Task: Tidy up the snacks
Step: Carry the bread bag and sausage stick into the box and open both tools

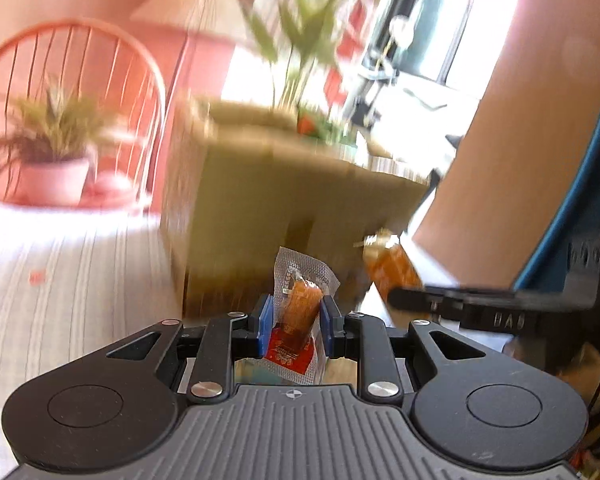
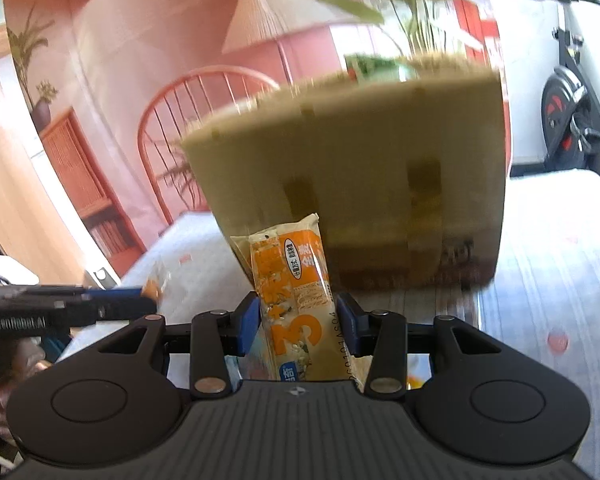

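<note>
**Snacks in both grippers, box dead ahead**

Snacks are what we carry on each side. Our left gripper [image 1: 296, 320] is clenched on a small clear sachet [image 1: 298, 312] with an orange piece inside and a red label at its lower end; the blue pads [image 1: 265, 322] press its two sides, and its crimped top edge stands free above them. Our right gripper [image 2: 298, 322] is clamped on a long orange-and-yellow snack bar [image 2: 296, 304], held upright, its top edge reaching up in front of the cardboard box [image 2: 356, 184].

That box stands on the striped tablecloth [image 1: 72, 280], close ahead of both tools. From the right wrist view we face its near wall, with green packets showing over the rim. From the left wrist view we see its near corner, with bare cloth running off to the left toward a potted plant [image 1: 54, 152] and a red spindle-back chair [image 1: 72, 80].

Each tool shows in the other's view, close beside it. The box is blurred, so we cannot judge how full it is.
</note>
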